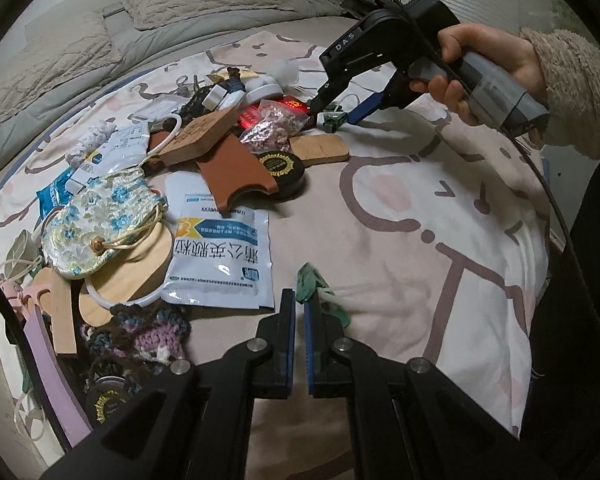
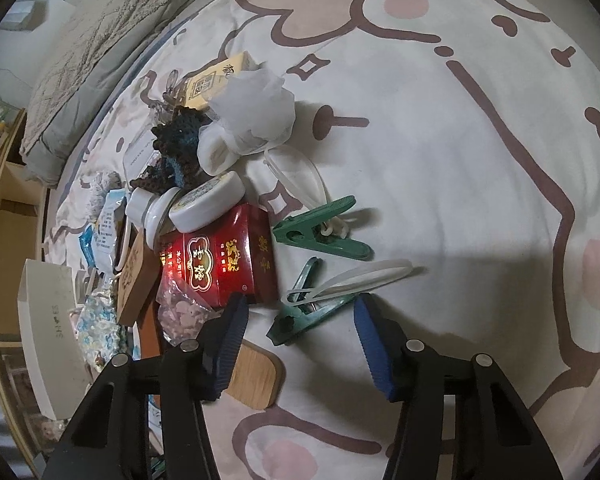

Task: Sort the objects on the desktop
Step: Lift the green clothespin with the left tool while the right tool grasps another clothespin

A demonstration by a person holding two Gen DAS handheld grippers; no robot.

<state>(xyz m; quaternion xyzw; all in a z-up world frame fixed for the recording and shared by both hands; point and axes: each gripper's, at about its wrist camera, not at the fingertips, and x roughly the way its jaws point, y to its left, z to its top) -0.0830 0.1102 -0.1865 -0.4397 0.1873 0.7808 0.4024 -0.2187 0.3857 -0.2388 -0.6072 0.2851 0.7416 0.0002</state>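
In the right wrist view my right gripper (image 2: 300, 316) is open, its jaws on either side of a green clothespin (image 2: 312, 312) with a white loop, lying on the bed sheet. A second green clothespin (image 2: 324, 228) lies just beyond it, beside a red box (image 2: 220, 260). In the left wrist view my left gripper (image 1: 299, 312) is nearly shut, with a green clothespin (image 1: 312, 280) at its right fingertip; whether it is gripped is unclear. The right gripper (image 1: 340, 96) also shows there, over the far end of the pile.
A pile of objects lies on the patterned sheet (image 1: 420, 220): a white medicine sachet (image 1: 220, 256), a floral pouch (image 1: 96, 224), wooden pieces (image 1: 204, 132), a black round tin (image 1: 282, 168), white jars (image 2: 208, 204), a mesh puff (image 2: 256, 108), crochet items (image 1: 148, 332). A grey quilt (image 1: 80, 40) lies behind.
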